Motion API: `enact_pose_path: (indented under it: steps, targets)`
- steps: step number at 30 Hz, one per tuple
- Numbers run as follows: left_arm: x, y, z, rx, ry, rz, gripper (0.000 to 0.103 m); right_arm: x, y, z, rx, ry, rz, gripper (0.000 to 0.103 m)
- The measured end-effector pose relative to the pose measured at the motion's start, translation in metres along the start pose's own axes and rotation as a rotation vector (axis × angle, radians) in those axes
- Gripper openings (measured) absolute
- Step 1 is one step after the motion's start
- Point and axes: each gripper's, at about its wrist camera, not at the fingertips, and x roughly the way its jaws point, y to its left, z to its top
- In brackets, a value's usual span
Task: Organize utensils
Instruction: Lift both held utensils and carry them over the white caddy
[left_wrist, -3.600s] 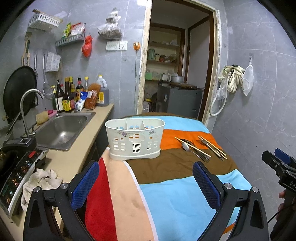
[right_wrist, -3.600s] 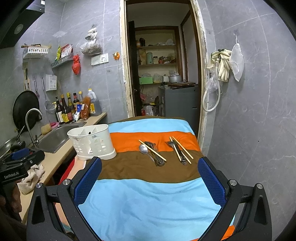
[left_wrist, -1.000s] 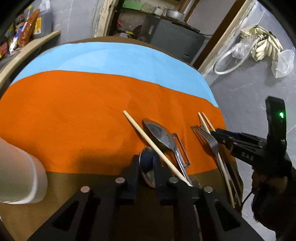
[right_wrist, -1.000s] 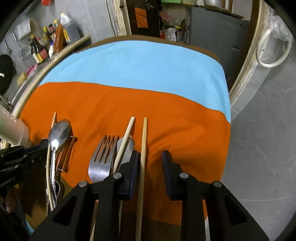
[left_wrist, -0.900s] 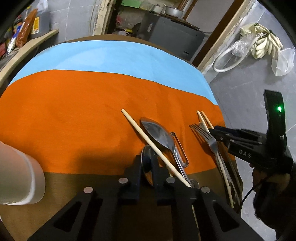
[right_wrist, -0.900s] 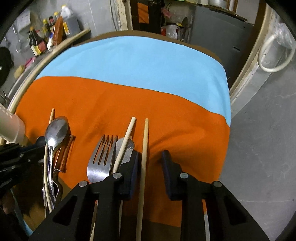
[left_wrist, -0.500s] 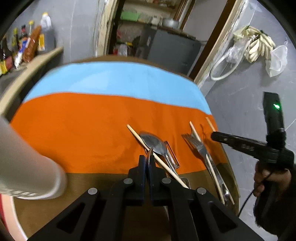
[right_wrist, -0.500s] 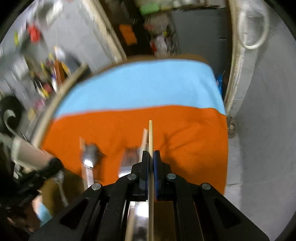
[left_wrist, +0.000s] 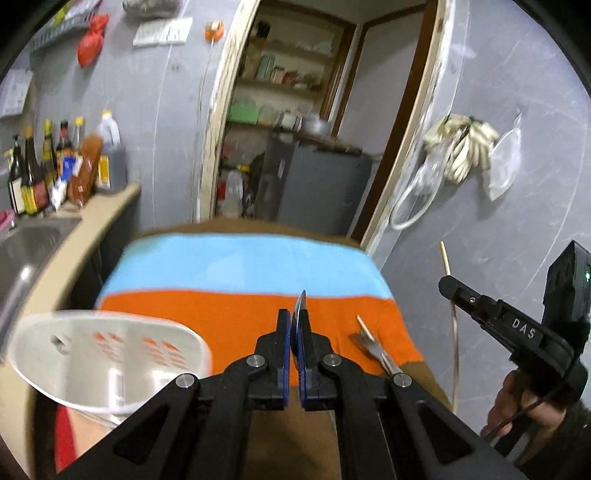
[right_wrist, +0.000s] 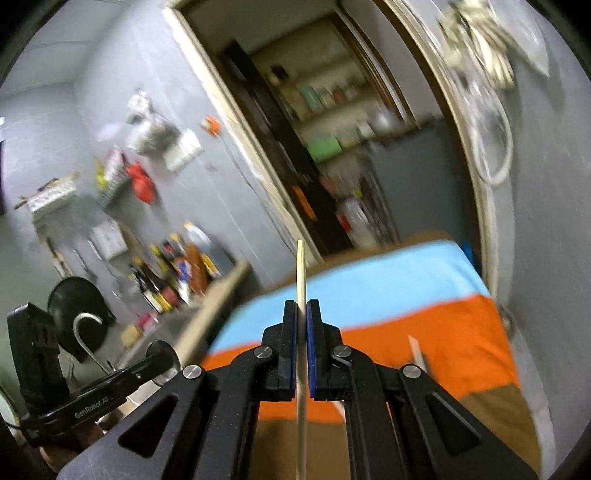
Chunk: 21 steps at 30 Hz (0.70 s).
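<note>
My left gripper (left_wrist: 294, 332) is shut on a metal spoon (left_wrist: 301, 306), which stands edge-on between the blue pads, lifted above the striped cloth (left_wrist: 236, 266). The white slotted utensil basket (left_wrist: 110, 362) sits low at the left, blurred. My right gripper (right_wrist: 302, 332) is shut on a wooden chopstick (right_wrist: 301, 269) that sticks up past its pads. In the left wrist view the right gripper (left_wrist: 447, 286) hangs off the table's right edge with that chopstick (left_wrist: 455, 332). A fork (left_wrist: 373, 352) and another chopstick (right_wrist: 416, 350) lie on the orange stripe.
A counter with a steel sink (left_wrist: 26, 251) and sauce bottles (left_wrist: 48, 166) runs along the left. An open doorway (left_wrist: 295, 122) with shelves lies beyond the table. A grey wall with hanging gloves (left_wrist: 465, 147) is close on the right. A person's hand (left_wrist: 513, 402) holds the right gripper.
Both grippers closed, the left on the spoon and the right on a chopstick, then rose off the cloth and tilted up. The basket has come into the left wrist view.
</note>
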Motion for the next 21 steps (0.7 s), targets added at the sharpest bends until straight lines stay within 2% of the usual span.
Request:
enact_pose_path:
  steps: [7,9,13,17,21]
  targets:
    - [-0.06,0.056,0.033,0.029,-0.107,0.051,0.004,0.006,0.086,0.006,-0.028,-0.172,0.079,0.004]
    - [-0.074,0.077,0.042,0.029,-0.141,0.091,0.003,0.012,0.111,0.006,-0.043,-0.225,0.092,0.004]
    - [-0.089,0.114,0.05,0.017,-0.182,0.179,0.004,0.029,0.148,0.001,-0.063,-0.263,0.103,0.004]
    - [-0.093,0.151,0.051,-0.004,-0.207,0.261,0.004,0.049,0.168,-0.008,-0.068,-0.273,0.108,0.004]
    - [-0.083,0.178,0.045,-0.028,-0.225,0.31,0.003,0.067,0.169,-0.019,-0.043,-0.306,0.087,0.004]
